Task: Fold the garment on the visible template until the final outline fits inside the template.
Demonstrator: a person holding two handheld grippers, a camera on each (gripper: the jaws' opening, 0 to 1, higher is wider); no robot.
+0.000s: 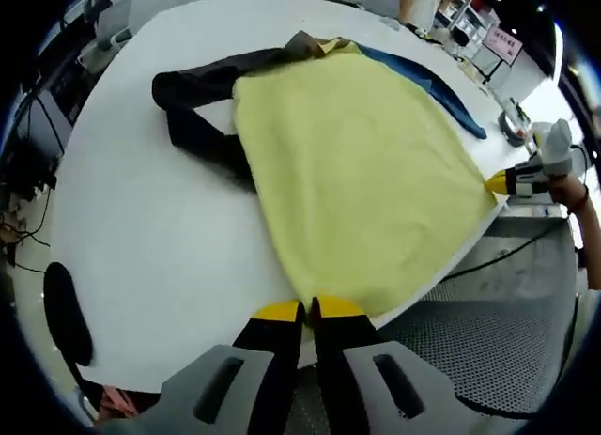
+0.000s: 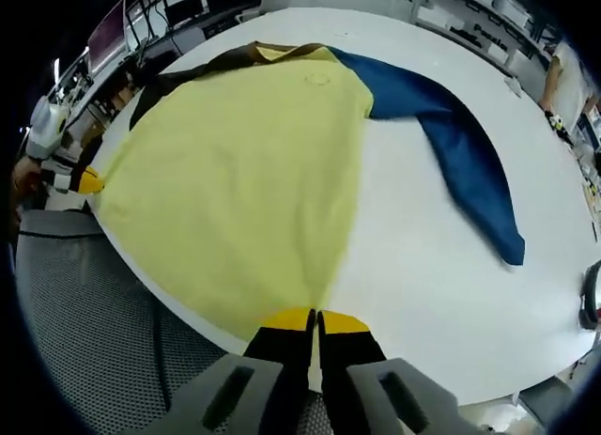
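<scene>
Pinching the garment (image 1: 357,172)'s near hem, one corner each, both grippers (image 1: 311,308) (image 2: 315,318) are pressing their fingers together; its long axis is running away across the tabletop (image 1: 160,228).

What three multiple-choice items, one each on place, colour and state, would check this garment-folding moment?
1. Where are the left tongs gripping the pale yellow fleece sweater?
A. collar
B. a bottom hem corner
C. sleeve cuff

2. What colours are the sweater's two sleeves?
A. both yellow
B. red and green
C. one blue, one black

3. How does the sweater lie on the round white table?
A. spread flat
B. rolled up
C. hanging off entirely

Answers:
1 B: the yellow tips are closed at the hem by the table edge.
2 C: both sleeves extend from the yellow body.
3 A: the body lies open, unfolded, with the right tongs at the other hem corner.
</scene>
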